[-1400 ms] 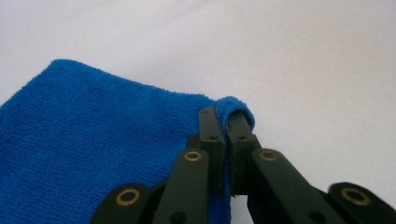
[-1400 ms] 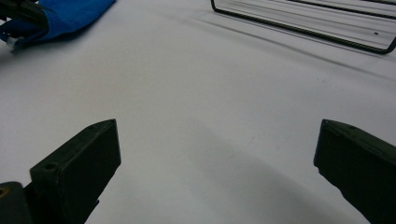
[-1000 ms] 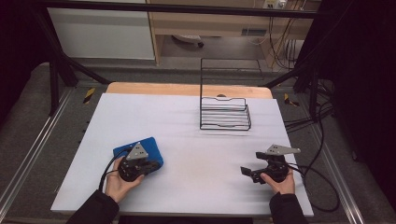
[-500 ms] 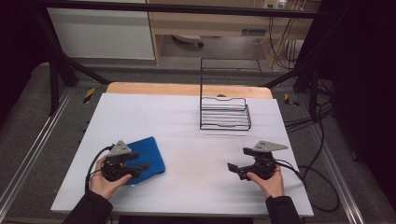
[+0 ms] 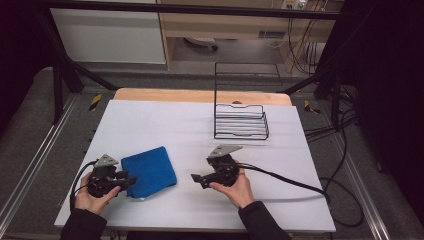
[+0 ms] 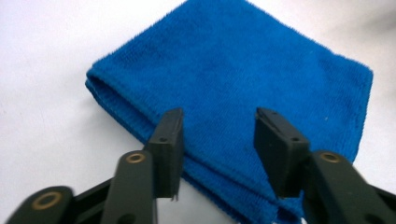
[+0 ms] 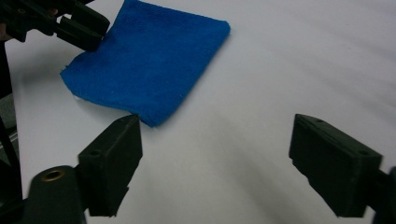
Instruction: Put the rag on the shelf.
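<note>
Two black hand-held grippers work over a white table top (image 5: 165, 125), each held in one of the person's hands. A folded blue terry cloth (image 5: 149, 171) lies flat on the near left part of the table, one corner pointing toward the far side.

The left gripper (image 5: 125, 181) sits at the cloth's near left edge. In the left gripper view its jaws stand apart over the cloth (image 6: 243, 79), one on each side of a strip of the folded edge; the pads do not press on the fabric. Its jaws have just been closing, with the cloth's edge between them. The layered fold of the cloth shows along the side toward that gripper.

The right gripper (image 5: 199, 179) lies near the table's middle, just to the right of the cloth and apart from it, pointing toward it. In the right gripper view its jaws stand wide with bare white table between them, the cloth's nearest corner (image 7: 149, 65) just beyond the tip of one jaw. Its jaws have just been closing a little, with nothing between them.

A black wire rack (image 5: 241, 122) stands at the far side of the table, well apart from both grippers.
</note>
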Demonstrator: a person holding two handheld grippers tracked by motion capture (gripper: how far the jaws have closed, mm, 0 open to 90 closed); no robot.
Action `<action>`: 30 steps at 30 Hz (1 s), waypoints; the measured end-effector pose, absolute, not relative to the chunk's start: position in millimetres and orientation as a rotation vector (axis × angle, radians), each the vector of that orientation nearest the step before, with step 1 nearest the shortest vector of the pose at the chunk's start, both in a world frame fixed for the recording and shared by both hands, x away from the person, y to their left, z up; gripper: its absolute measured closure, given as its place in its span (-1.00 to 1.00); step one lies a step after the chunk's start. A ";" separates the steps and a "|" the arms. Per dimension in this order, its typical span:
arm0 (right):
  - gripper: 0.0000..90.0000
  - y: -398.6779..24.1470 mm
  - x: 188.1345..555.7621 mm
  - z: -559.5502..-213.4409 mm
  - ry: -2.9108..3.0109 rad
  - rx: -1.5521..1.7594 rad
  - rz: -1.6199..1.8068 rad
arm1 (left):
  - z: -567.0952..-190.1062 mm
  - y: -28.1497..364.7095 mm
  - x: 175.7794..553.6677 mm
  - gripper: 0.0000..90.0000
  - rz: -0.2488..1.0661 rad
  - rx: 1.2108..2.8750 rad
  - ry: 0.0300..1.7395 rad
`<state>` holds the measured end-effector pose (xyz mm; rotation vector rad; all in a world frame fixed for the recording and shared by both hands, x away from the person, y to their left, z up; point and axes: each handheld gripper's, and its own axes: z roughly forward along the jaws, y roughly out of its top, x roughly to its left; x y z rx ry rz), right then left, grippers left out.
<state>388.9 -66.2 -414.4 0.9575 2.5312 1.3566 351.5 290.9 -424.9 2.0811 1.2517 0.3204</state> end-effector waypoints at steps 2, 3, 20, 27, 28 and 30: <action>-0.42 -45.4 395.8 -421.2 2.546 0.974 1.342 | -428.7 290.5 352.4 0.38 0.316 2.104 1.265; -0.40 -39.4 398.0 -423.8 2.556 0.986 1.333 | -430.5 290.5 352.9 0.43 0.319 2.113 1.269; 0.25 10.1 404.6 -451.3 2.679 0.997 1.263 | -431.0 296.0 356.6 0.97 0.354 2.090 1.274; 0.42 13.4 403.0 -454.2 2.685 1.001 1.295 | -436.7 301.4 364.9 0.95 0.350 2.086 1.290; 0.47 14.2 402.2 -454.2 2.682 1.009 1.293 | -437.5 301.7 365.0 0.95 0.353 2.084 1.288; 0.58 16.5 400.9 -454.3 2.689 1.019 1.288 | -437.7 302.2 364.3 0.92 0.355 2.070 1.290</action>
